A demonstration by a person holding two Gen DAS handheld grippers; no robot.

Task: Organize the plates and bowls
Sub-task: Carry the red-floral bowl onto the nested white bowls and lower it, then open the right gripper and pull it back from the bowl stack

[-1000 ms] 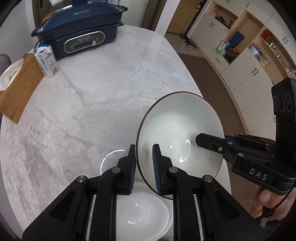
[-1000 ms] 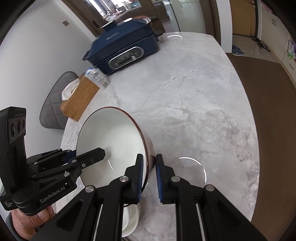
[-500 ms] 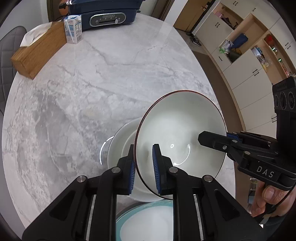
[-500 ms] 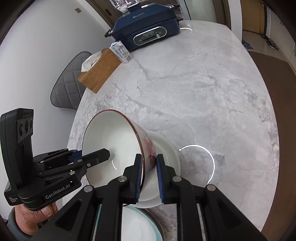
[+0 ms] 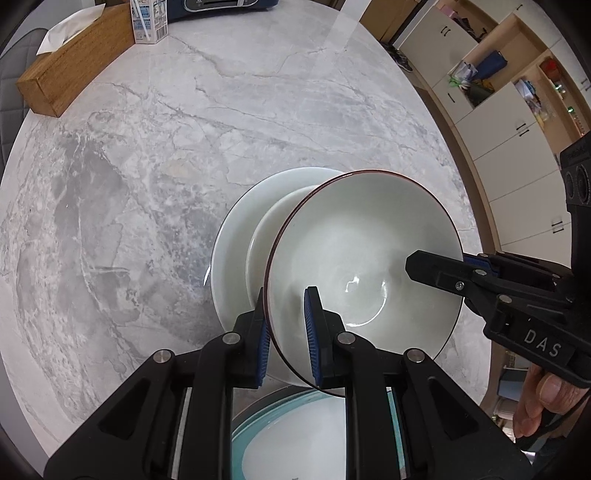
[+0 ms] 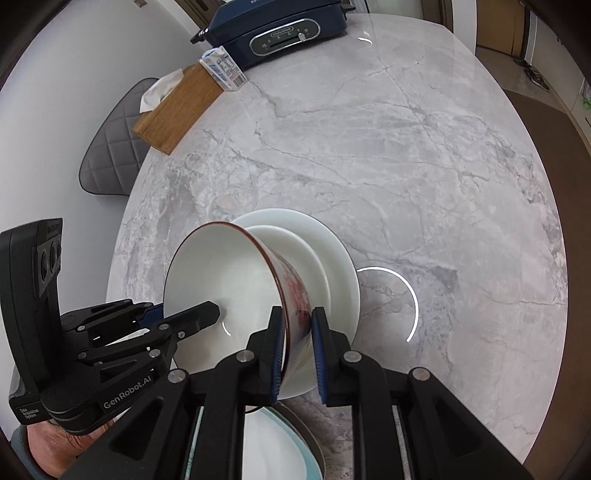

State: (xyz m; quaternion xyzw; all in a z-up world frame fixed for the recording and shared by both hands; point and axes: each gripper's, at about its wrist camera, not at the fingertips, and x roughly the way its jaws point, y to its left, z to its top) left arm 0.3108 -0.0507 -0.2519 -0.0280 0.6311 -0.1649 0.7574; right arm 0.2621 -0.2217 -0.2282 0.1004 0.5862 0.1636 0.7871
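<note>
A white bowl (image 5: pixel 362 258) with a dark red rim and a red pattern outside (image 6: pixel 295 291) hangs tilted between both grippers. My left gripper (image 5: pixel 284 295) is shut on its left rim, one pad inside and one outside. My right gripper (image 6: pixel 297 317) is shut on the opposite rim. The bowl hovers just over a wide white plate (image 5: pixel 236 236) with a smaller white dish (image 5: pixel 269 229) resting on it. I cannot tell whether the bowl touches the dish. A teal-rimmed plate (image 5: pixel 295 435) lies nearer, half hidden by the fingers.
The marble table (image 5: pixel 147 147) stretches away behind the plates. At its far left stand a wooden tissue box (image 5: pixel 74 59), a milk carton (image 5: pixel 147 18) and a blue electric cooker (image 6: pixel 280 29). A grey chair (image 6: pixel 110 147) stands at the left, cabinets (image 5: pixel 498 110) at the right.
Both grippers have carried the bowl back toward the near edge and lower. The white plates came into view beneath it, and the teal-rimmed plate appeared at the bottom.
</note>
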